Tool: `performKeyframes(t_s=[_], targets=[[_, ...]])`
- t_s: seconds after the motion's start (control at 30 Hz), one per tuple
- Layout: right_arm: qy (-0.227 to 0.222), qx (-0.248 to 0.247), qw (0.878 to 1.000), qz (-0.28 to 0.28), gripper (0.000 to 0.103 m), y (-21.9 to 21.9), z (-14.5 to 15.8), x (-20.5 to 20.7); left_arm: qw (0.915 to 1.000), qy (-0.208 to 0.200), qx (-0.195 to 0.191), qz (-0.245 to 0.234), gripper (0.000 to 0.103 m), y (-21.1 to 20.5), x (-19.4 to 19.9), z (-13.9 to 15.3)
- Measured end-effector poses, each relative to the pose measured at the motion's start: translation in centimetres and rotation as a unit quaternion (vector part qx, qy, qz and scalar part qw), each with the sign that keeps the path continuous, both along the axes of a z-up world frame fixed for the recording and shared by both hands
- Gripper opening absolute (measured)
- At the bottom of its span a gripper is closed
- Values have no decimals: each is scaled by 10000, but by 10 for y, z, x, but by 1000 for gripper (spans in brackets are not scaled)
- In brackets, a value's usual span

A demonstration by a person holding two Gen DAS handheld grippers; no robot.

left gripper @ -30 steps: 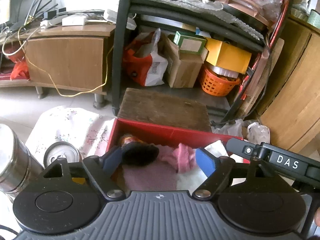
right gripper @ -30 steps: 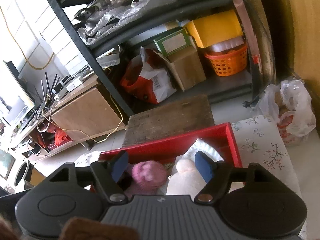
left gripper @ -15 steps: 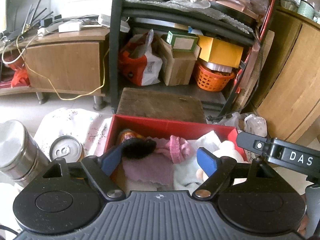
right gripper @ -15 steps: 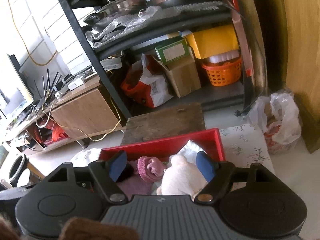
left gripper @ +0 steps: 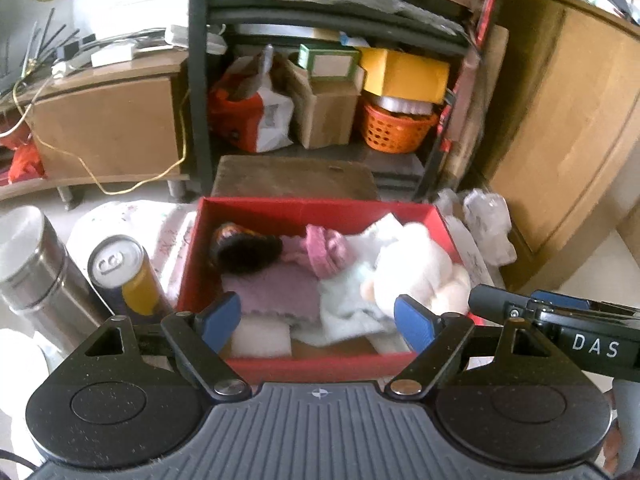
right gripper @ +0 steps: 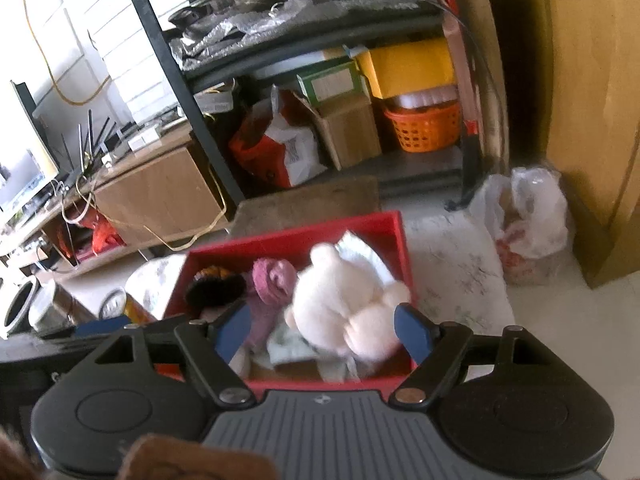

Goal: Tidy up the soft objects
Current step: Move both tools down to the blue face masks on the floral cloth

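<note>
Red cardboard box (left gripper: pixel 320 210): matt walls, bare brown floor. White plush bear (left gripper: pixel 412 268): fluffy pile. Pink knitted cloth (left gripper: pixel 328 250): ribbed. Mauve towel (left gripper: pixel 276 290): matt, napped. Steel flask (left gripper: pixel 32 276): brushed, semi-gloss. Aluminium drink can (left gripper: pixel 120 272): glossy. Worn wooden board (left gripper: pixel 296 178): rough, dull. Orange plastic basket (right gripper: pixel 424 126): perforated, smooth.

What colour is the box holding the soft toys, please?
Red box, clearest in the left wrist view.

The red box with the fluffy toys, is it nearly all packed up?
Nearly, it seems. The red box already holds the white plush toy, pink hat, purple cloth and black furry thing. The left gripper and right gripper are open and empty. No other soft things show outside.
</note>
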State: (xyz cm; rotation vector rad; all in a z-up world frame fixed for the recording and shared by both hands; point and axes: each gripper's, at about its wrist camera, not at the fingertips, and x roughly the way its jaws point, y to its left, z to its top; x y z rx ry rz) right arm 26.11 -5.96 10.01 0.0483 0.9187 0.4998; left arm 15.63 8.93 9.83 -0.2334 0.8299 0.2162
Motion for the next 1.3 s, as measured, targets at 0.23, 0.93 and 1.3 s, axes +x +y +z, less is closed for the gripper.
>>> performKeyframes(t_s=[0.23,0.93,1.3], targets=[[96,45,9999,-97,52,-29,2,-27,9993,97,124,-343,83,-25,-19,-5],[474,-43,9989,-18,54,-75,-16,-93,9946,362,256,-934,84,-71,-44,-22],[706,-186,9973,17,54,-90,-31,-112,9908,564,275,-1198,84,-91,-44,-35]])
